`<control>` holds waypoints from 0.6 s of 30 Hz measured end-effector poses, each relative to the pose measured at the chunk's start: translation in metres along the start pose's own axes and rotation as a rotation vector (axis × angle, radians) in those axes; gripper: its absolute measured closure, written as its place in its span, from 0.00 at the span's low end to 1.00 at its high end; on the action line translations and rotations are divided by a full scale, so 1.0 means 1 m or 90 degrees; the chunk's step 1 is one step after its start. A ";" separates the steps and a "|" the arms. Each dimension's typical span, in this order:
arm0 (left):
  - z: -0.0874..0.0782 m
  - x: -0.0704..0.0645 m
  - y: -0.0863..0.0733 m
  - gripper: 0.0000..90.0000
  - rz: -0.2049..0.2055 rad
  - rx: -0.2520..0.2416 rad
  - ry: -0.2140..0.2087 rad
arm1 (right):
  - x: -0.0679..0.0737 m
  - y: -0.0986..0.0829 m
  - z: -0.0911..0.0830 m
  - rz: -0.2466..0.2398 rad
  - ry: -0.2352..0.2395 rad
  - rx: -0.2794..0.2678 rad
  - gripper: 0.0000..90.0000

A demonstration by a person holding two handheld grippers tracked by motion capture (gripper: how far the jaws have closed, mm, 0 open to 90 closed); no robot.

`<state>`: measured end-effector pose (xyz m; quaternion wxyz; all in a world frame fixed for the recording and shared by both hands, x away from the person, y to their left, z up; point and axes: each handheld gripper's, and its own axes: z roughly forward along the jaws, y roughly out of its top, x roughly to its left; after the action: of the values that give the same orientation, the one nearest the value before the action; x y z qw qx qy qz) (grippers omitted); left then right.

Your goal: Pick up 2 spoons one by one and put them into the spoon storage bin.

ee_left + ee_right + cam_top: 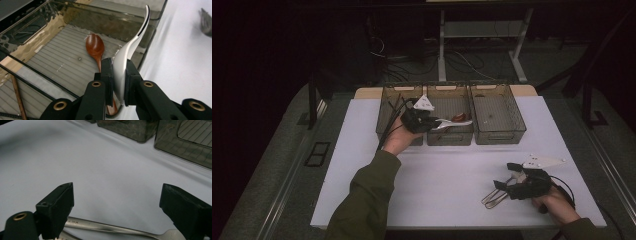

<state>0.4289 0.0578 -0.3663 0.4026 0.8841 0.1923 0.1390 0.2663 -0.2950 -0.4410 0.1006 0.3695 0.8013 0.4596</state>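
Note:
My left gripper (436,123) (117,67) is shut on a silver metal spoon (458,123) (132,45), gripped by its bowl with the handle sticking out over the middle bin (450,137). A brown wooden spoon (458,117) (95,45) lies on that bin's ribbed floor. Near the table's front right, my right gripper (506,176) (120,195) stands open, its jaws wide on either side of a metal fork (493,198) (110,228) that lies flat on the white table (437,185) with other cutlery.
Three smoky translucent bins stand side by side at the back of the table. The left bin (384,107) holds dark sticks (395,107), and the right bin (500,135) shows a bare ribbed floor. Table legs and cables lie on the floor beyond.

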 end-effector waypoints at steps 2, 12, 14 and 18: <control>0.005 0.001 -0.001 0.89 -0.002 0.006 0.001 | 0.000 0.000 0.000 0.000 0.000 0.000 0.13; 0.020 0.008 -0.009 0.89 -0.024 0.040 0.002 | 0.000 0.000 -0.001 0.000 0.001 -0.001 0.13; 0.020 0.010 -0.010 0.87 -0.032 0.039 0.003 | 0.000 0.000 -0.001 0.000 0.001 -0.001 0.13; 0.017 0.012 -0.009 0.78 -0.035 0.021 0.001 | 0.000 0.000 -0.001 0.000 0.001 -0.001 0.13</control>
<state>0.4439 0.0573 -0.3824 0.3913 0.8849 0.2190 0.1257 0.2661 -0.2958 -0.4407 0.1003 0.3688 0.8013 0.4603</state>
